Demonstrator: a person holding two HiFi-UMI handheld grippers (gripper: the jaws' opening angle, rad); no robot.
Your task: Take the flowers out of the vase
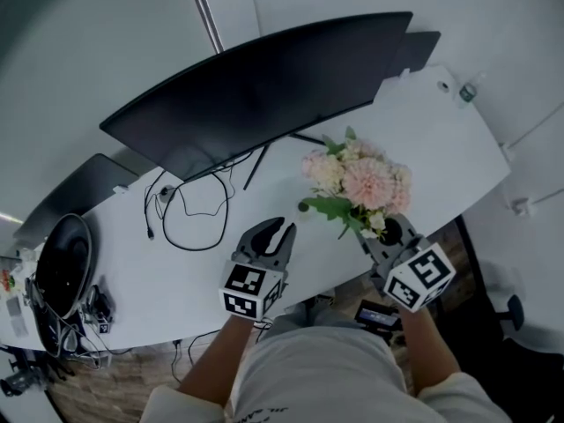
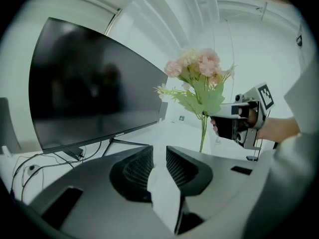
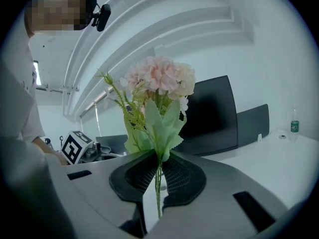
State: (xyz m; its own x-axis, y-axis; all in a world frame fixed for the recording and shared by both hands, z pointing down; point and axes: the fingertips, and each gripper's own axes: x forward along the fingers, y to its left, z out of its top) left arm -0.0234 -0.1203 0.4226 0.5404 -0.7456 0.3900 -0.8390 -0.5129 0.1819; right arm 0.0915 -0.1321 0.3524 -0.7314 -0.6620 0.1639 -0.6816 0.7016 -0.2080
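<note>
A bunch of pink and cream flowers (image 1: 366, 183) with green leaves stands above the white desk (image 1: 449, 148), its thin green stems clamped between the pads of my right gripper (image 1: 386, 236). In the right gripper view the blooms (image 3: 159, 76) rise straight above that gripper (image 3: 158, 161), which is shut on the stems. My left gripper (image 1: 280, 227) hovers to the left, apart from the flowers; a narrow gap shows in it (image 2: 159, 151) and nothing lies between the pads. From there the flowers (image 2: 199, 66) and the right gripper (image 2: 234, 121) show ahead. I cannot make out a vase.
A wide curved monitor (image 1: 264, 86) spans the back of the desk, with black cables (image 1: 189, 210) looped below it. A second screen (image 1: 70, 192) and a dark round object (image 1: 62, 263) sit at the left. A small bottle (image 1: 467, 91) stands at the far right corner.
</note>
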